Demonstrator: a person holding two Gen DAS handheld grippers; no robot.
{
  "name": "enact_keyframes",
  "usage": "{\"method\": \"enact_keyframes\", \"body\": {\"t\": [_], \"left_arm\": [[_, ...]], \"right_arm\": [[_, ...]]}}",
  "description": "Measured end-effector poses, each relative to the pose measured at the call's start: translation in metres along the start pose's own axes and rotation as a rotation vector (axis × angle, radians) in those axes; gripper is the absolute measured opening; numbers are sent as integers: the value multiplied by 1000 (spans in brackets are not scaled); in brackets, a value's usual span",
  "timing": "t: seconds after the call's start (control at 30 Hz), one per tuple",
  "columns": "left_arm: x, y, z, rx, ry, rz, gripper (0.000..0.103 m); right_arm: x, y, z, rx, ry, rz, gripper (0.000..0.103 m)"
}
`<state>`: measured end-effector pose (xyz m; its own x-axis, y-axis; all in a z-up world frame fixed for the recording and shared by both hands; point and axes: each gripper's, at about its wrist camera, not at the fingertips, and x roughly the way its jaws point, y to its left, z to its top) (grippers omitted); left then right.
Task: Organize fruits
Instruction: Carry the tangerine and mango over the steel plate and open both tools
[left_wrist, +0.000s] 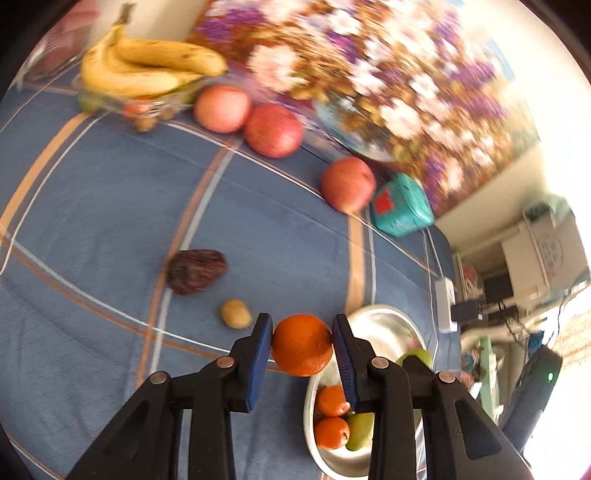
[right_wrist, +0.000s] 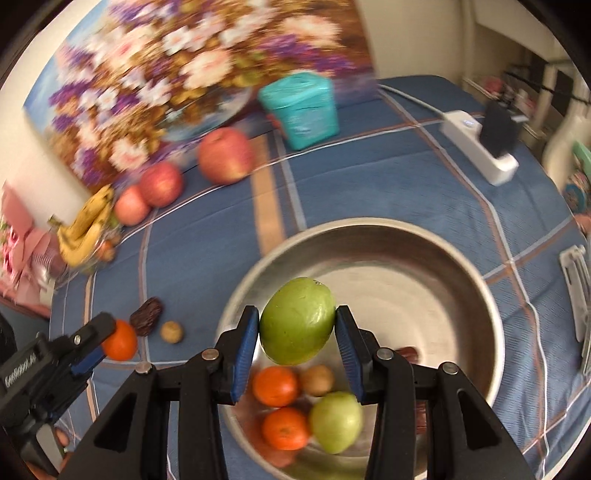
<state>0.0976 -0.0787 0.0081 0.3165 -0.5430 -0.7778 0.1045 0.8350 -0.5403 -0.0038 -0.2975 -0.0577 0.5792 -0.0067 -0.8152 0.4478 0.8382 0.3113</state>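
Left gripper (left_wrist: 302, 345) clamps orange (left_wrist: 302, 344); right gripper (right_wrist: 297, 326) clamps green fruit (right_wrist: 297, 320). Right view alone shows full bowl (right_wrist: 476, 295) interior: two oranges, one green fruit, one brown. Three apples.

You see the painting (left_wrist: 369, 74) only as a blur, and its top is cut off. The bananas (left_wrist: 147, 70) hide most of the glass dish (left_wrist: 110, 101); the small fruits inside are too blurred to name. Your right gripper (right_wrist: 297, 332) covers part of the bowl (right_wrist: 443, 266), where a dark fruit (right_wrist: 408, 353) shows only partly.
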Motion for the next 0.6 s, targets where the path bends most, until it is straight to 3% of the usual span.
{"method": "enact_keyframes", "body": {"t": [0.3, 0.6], "left_arm": [[32, -48, -24, 162, 81, -67, 36], [44, -56, -32, 219, 118, -30, 37]], "right_arm": [[-8, -40, 7, 110, -14, -20, 44], [4, -38, 3, 90, 24, -38, 44]]}}
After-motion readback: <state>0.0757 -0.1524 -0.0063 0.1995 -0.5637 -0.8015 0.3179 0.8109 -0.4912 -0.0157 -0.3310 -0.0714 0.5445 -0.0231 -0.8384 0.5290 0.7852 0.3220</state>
